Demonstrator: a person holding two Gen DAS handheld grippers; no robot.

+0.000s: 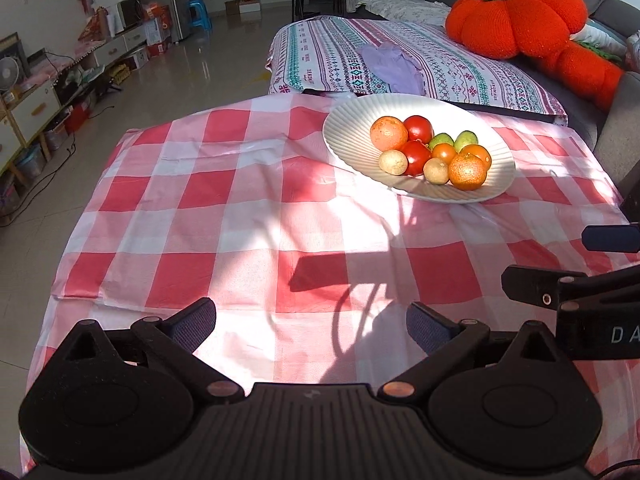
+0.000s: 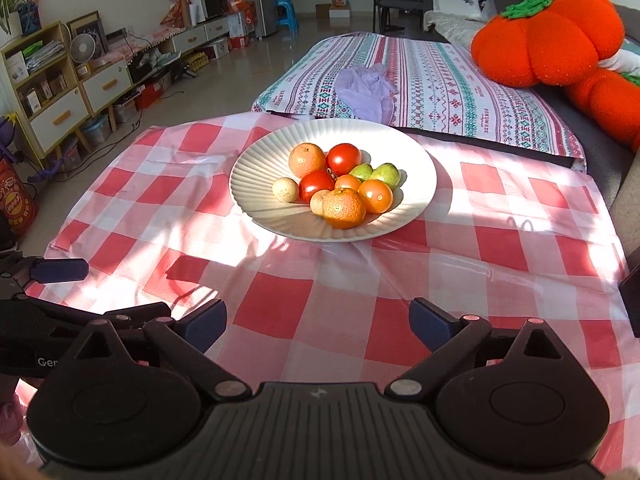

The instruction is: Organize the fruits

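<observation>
A white ribbed plate point(image 1: 348, 136) point(image 2: 260, 160) stands on the red-and-white checked cloth point(image 1: 240, 216) point(image 2: 480, 240). It holds several fruits in a pile: a pale orange point(image 1: 388, 133) point(image 2: 307, 159), two red tomatoes point(image 1: 418, 128) point(image 2: 343, 159), two green fruits point(image 1: 466, 139) point(image 2: 386, 174), two mandarins point(image 1: 467, 171) point(image 2: 343, 208), small orange tomatoes point(image 2: 375, 196) and two tan round fruits point(image 1: 393, 162) point(image 2: 285, 189). My left gripper point(image 1: 311, 322) is open and empty, near the cloth's front. My right gripper point(image 2: 318, 322) is open and empty, in front of the plate. The right gripper's arm shows at the left view's right edge point(image 1: 580, 296).
Behind the table lies a patterned mattress point(image 1: 400, 56) point(image 2: 440, 76) with a lilac cloth point(image 1: 390, 66) point(image 2: 366, 88) on it. A large orange plush pumpkin point(image 1: 520, 12) point(image 2: 552, 36) sits on the sofa at the right. Shelves and boxes line the left wall point(image 2: 60, 92).
</observation>
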